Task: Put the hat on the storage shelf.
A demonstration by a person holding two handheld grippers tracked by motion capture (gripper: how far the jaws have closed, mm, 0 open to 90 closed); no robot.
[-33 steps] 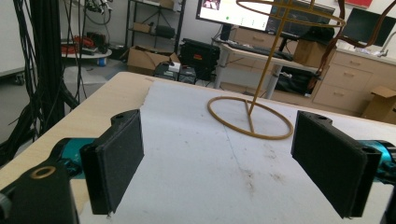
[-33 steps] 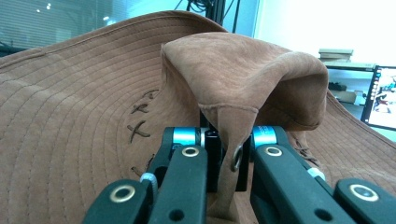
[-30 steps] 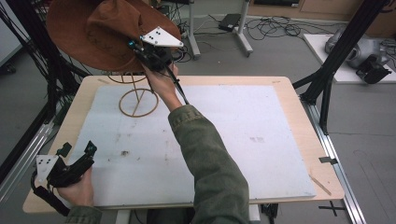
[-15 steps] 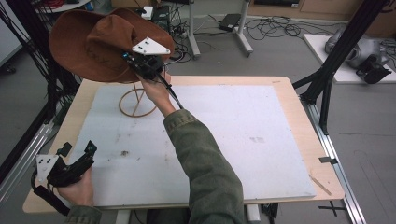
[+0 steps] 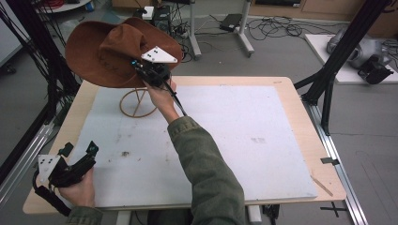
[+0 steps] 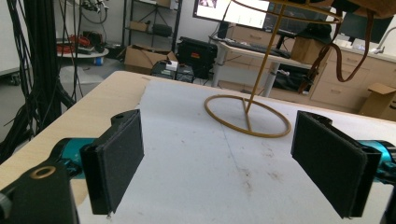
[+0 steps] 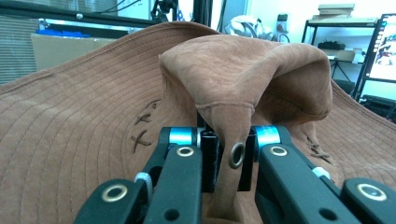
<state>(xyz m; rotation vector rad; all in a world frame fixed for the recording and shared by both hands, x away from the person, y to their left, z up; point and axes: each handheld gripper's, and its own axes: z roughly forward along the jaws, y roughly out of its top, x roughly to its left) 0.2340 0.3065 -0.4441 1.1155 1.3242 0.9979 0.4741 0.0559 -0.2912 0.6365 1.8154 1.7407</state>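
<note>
Up over the wire stand (image 5: 136,102), the right tool (image 5: 149,71) has its jaws pinching a fold in the crown of the brown hat (image 5: 110,54), right by a metal eyelet. Looks like the hat's mid-carry, either coming off the stand or going onto it; can't tell which. Next move needs the crown kept centred above the stand's top ring. Hat's soft suede, wide stitched brim, floppy. Left tool (image 5: 77,154) rests spread wide at the near bench (image 5: 291,108) corner, well away from the stand.

Right tool (image 5: 141,70) holds brown hat (image 5: 108,51) above wire stand (image 5: 137,104)
</note>
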